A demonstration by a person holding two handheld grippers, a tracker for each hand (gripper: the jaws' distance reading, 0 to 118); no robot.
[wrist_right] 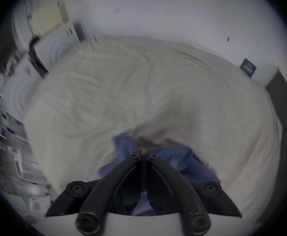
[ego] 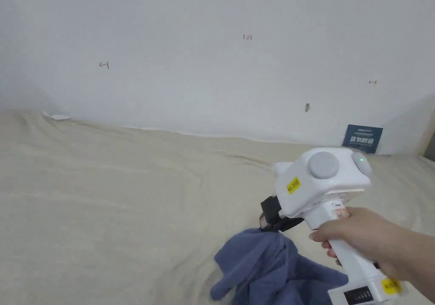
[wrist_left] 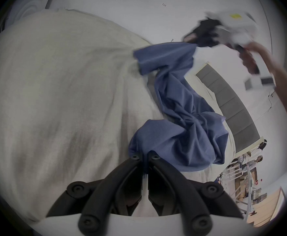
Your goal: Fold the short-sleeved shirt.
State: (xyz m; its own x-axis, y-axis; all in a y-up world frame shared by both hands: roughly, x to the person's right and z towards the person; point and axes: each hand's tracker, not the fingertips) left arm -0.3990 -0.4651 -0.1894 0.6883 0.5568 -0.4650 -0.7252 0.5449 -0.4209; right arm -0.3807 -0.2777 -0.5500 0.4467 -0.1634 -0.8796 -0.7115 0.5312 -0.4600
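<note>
Right claw: nearest the head camera, the right claw is clamped on a bunch of the blue shirt; in the right gripper view its jaws meet with blue cloth caught between the tips.
Right hand: a hand grips the white handle of this tool, above the shirt.
Left claw: in the left gripper view the left claw is closed, both jaws pressing on a fold of the shirt at their tips.
Shirt: crumpled and twisted, strung between the two claws; its upper end hangs from the right claw, and its lower part bunches just in front of the left claw. Part of it rests on the bed; how much is lifted clear I cannot tell.
Bed: a cream, wrinkled sheet lies under and around the shirt, stretching away from it to the wall.
Wall: white wall beyond the shirt, past the far edge of the bed.
Sign: a small dark blue sign leans at the foot of the wall, beyond the shirt and to its right.
</note>
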